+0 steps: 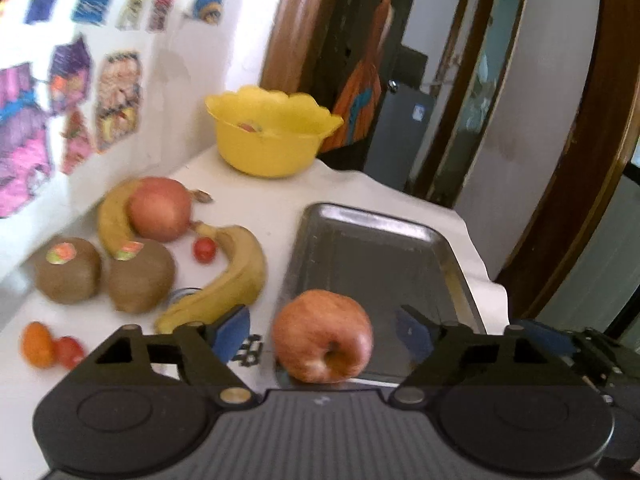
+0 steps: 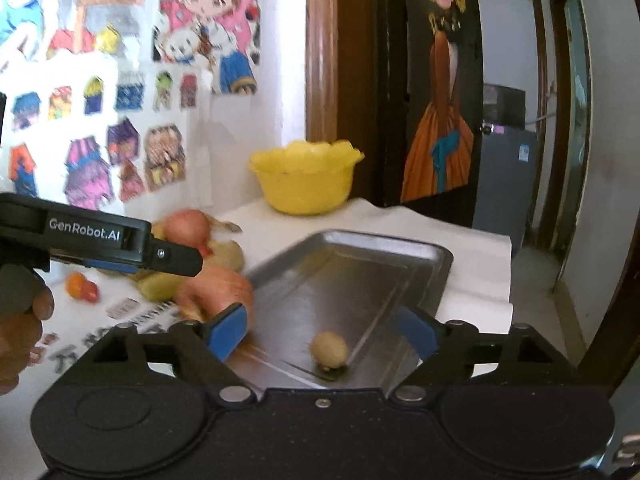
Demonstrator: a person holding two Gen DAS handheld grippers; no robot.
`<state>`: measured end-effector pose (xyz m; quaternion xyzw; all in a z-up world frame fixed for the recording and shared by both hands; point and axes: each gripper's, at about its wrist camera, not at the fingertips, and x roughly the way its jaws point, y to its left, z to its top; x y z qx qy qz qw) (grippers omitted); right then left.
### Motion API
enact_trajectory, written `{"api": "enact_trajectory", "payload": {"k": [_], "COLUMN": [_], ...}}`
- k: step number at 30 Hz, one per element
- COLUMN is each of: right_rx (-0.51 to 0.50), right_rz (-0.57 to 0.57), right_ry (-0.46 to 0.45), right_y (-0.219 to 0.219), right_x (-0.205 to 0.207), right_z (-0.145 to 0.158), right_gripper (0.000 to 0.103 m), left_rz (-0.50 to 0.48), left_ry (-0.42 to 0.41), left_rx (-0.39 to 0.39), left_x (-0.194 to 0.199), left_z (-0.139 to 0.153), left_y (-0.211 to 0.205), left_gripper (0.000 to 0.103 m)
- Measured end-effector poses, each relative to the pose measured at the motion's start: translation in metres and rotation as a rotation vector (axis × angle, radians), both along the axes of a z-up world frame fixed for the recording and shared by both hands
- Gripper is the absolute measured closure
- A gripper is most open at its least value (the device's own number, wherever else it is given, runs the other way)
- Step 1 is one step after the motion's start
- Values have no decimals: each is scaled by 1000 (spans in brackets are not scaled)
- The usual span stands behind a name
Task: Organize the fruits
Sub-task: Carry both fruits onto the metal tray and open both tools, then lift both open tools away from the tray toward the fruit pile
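Note:
A red apple point(image 1: 322, 336) rests in the near left corner of the metal tray point(image 1: 360, 248). My left gripper point(image 1: 324, 330) is open, its blue pads standing on either side of the apple without touching it. In the right wrist view a small tan round fruit point(image 2: 329, 350) lies on the tray point(image 2: 352, 272), and my right gripper point(image 2: 322, 328) is open around it with clear gaps on both sides. On the white tabletop to the left lie two bananas point(image 1: 236, 276), two kiwis point(image 1: 140, 276), a reddish round fruit point(image 1: 160, 208) and a cherry tomato point(image 1: 205, 250).
A yellow bowl point(image 1: 272, 132) with some fruit inside stands at the back by the stickered wall. Small orange and red fruits point(image 1: 38, 344) sit near the left front. The table's edge falls off right of the tray toward a doorway. A hand point(image 2: 20, 328) holds the left gripper's body.

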<state>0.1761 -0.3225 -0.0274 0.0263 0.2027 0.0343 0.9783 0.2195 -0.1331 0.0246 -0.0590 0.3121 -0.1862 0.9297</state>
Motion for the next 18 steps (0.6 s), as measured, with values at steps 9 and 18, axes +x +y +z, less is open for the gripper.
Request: {"api": "enact_trajectory", "payload": {"k": [9, 18], "right_rx": [23, -8], "right_rz": [1, -56], "right_ry": [-100, -134], "right_y": [42, 94], "right_x": [-55, -108], "right_z": [39, 63], "right_gripper": [1, 1], "left_rz": [106, 234], "left_ry": [-93, -207], "left_rx": [-12, 96], "left_x": [-59, -124], "left_z": [31, 52], "left_y": [55, 116], "left_gripper": [4, 1]}}
